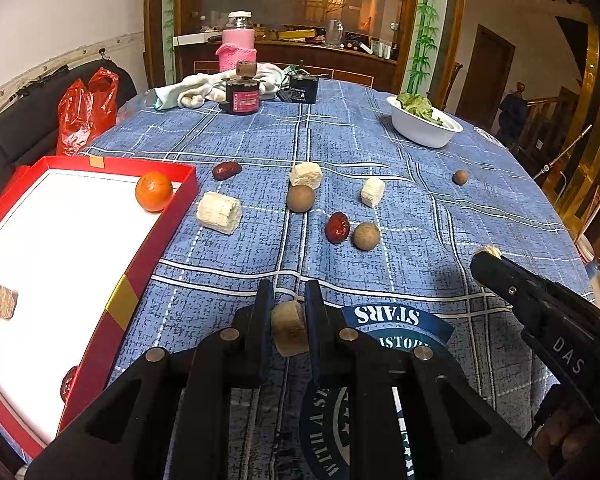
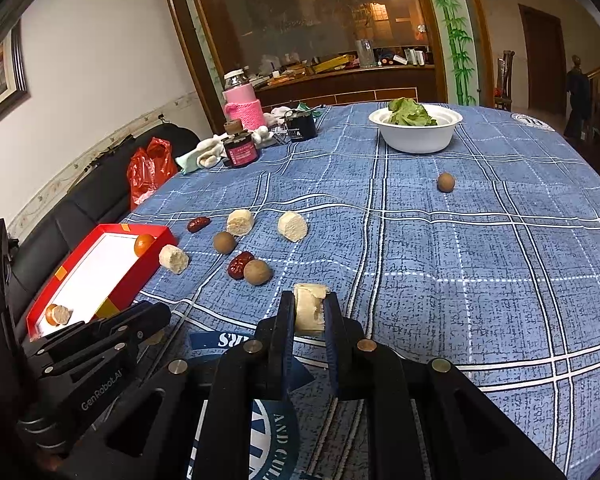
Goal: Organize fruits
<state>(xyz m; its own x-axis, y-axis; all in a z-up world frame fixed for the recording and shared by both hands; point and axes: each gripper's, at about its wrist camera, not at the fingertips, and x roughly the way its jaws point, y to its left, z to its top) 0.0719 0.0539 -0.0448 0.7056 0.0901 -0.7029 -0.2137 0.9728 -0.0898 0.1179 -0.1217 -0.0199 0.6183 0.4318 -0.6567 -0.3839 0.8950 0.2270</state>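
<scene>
Pale, crumbly-looking chunks are sitting in both of my grippers right now; my left gripper [image 1: 289, 312] is pinching a tan chunk [image 1: 288, 330] between its two fingers, and my right gripper [image 2: 309, 314] is pinching a white chunk [image 2: 310, 308] the same way; both sets of jaws are pressed against their pieces, not spread.

I am thinking the pieces could slip out; they look soft, and the white one is poking well past the fingertips, so a quick swing might be shaking it loose onto the cloth [image 2: 460, 280]. If I am squeezing too hard, a piece might be crumbling. I am also worrying about my two grippers bumping, since they are near each other and the red box [image 1: 152, 248] is off to the left; the right one would be crossing over the left. Coming in too low, I could be knocking the box wall.

Both grippers are hanging low over the near edge of the table, pointing away from me, side by side; the left one is just beside the box.

Inside the box an orange [image 1: 153, 191] is sitting in the far corner. More chunks, two red dates [image 1: 337, 227] and brown balls [image 1: 366, 236] are lying loose on the cloth, waiting.
</scene>
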